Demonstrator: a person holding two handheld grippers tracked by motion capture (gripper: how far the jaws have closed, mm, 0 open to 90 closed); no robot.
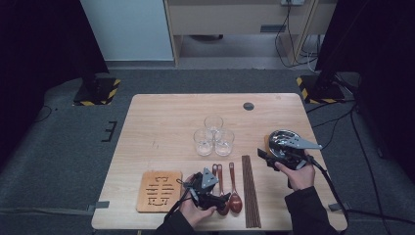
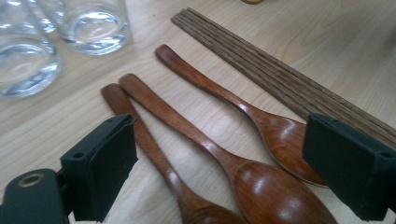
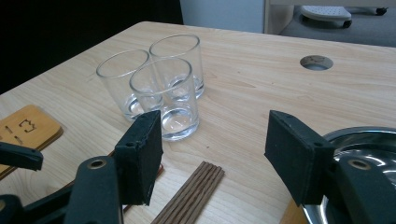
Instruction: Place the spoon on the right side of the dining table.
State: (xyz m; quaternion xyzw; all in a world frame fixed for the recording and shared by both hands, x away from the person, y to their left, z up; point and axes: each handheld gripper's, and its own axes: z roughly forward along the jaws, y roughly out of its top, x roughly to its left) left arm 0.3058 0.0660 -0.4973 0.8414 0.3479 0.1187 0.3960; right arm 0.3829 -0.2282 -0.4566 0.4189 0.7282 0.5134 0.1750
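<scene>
Three brown wooden spoons (image 2: pixel 261 186) lie side by side on the table, bowls toward me. My left gripper (image 2: pixel 219 149) hovers low over them with its jaws open, one pad on each side of the group and touching none. In the high view it (image 1: pixel 215 188) sits at the front edge by the spoons (image 1: pixel 227 188). A bundle of dark chopsticks (image 2: pixel 280 77) lies just to the right. My right gripper (image 3: pixel 212 154) is open and empty, held beside a shiny metal bowl (image 1: pixel 283 139) and facing three clear glasses (image 3: pixel 166 100).
A carved wooden trivet (image 1: pixel 159 191) lies at the front left. The three glasses (image 1: pixel 214 136) stand clustered mid-table. A round cable hole (image 1: pixel 248 105) is at the back. The chopsticks (image 1: pixel 250 191) run from front to back between my hands.
</scene>
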